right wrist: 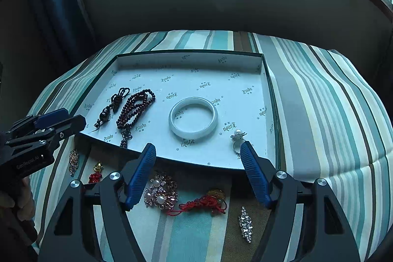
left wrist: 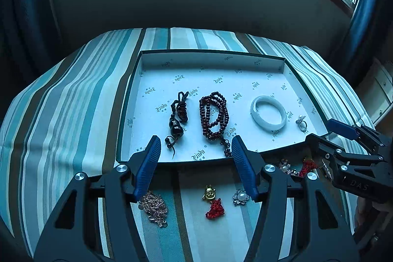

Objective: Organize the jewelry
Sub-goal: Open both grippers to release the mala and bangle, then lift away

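While both grippers hover over a striped cloth, the left gripper (left wrist: 195, 146) and right gripper (right wrist: 197, 151) stand open and empty. A shallow white tray (left wrist: 211, 57) holds four pieces: a black cord pendant (left wrist: 177, 124) near its left edge, dark red beads (left wrist: 215, 114) beside it, a white bangle (left wrist: 268, 112) toward the right, and a pearl ring (right wrist: 237, 135) by the front right corner. More jewelry lies on the cloth along the tray's front edge: a gold chain (left wrist: 154, 209), a pearl brooch (right wrist: 161, 193) and a red-knotted charm (left wrist: 213, 203).

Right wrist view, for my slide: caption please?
Open right gripper above a tray holding bangle, beads and ring.
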Tool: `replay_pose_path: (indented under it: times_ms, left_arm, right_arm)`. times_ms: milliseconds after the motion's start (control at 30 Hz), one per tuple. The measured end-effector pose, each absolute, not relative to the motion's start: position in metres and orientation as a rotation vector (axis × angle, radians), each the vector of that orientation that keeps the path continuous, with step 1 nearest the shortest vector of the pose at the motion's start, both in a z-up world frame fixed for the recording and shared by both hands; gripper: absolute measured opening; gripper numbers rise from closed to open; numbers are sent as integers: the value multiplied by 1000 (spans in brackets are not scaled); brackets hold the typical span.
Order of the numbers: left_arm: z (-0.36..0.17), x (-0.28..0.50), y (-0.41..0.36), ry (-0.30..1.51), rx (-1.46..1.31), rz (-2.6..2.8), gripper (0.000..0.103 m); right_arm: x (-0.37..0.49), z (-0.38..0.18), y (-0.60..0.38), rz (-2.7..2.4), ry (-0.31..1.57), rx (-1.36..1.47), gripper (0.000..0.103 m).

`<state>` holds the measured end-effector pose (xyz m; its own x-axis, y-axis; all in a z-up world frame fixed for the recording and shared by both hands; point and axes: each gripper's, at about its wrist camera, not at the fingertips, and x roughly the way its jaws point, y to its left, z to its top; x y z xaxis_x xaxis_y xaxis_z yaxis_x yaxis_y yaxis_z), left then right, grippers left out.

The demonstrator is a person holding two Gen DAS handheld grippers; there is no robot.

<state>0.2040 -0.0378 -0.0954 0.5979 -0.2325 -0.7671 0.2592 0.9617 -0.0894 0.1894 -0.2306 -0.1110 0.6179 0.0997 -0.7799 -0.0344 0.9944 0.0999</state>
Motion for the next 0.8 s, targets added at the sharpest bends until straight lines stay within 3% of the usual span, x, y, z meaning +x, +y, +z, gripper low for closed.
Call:
replay_pose_path:
  times_ms: [800]
  left_arm:
    - [-134,127,-14,1016,24,-234,58]
  right_arm:
    - [118,-141,-228,82,1017,69,70]
